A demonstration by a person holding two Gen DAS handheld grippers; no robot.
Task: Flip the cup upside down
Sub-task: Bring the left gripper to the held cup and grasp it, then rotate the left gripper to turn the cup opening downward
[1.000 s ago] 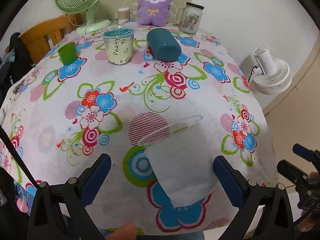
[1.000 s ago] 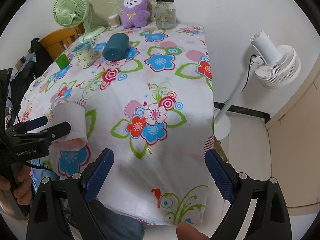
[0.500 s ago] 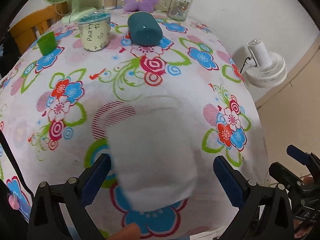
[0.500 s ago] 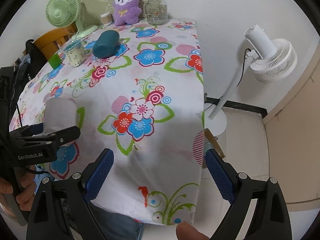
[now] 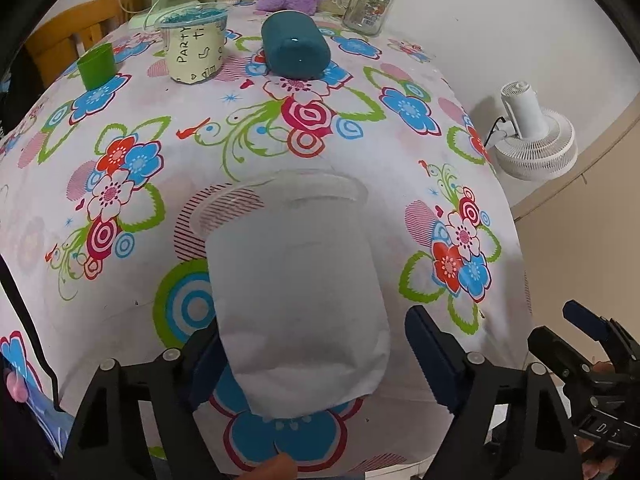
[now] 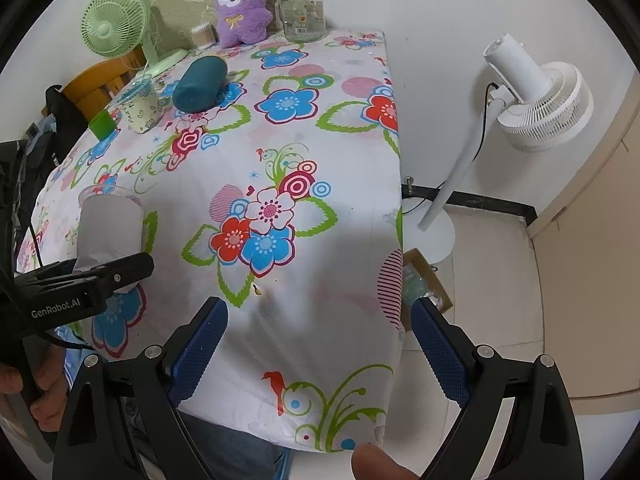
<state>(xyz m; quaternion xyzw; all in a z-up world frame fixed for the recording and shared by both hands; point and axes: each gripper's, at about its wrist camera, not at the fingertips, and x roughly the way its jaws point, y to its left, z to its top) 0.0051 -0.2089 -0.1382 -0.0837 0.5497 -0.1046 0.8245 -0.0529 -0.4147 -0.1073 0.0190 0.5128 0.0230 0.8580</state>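
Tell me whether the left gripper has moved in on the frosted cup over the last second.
Yes. The left gripper has advanced toward the frosted cup, which now sits between its fingers; the floral tablecloth print beneath slid back.

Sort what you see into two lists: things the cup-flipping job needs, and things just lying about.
Job: frosted cup; left gripper, jaws either side of it.

Lying about: teal cup, party cup, green cup, glass jar, purple plush, right gripper.

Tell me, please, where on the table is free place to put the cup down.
Bare cloth lies right of the frosted cup, out to the table edge, and between it and the teal bottle. Crowded: the far end, with party cup, green cup, plush, jar.
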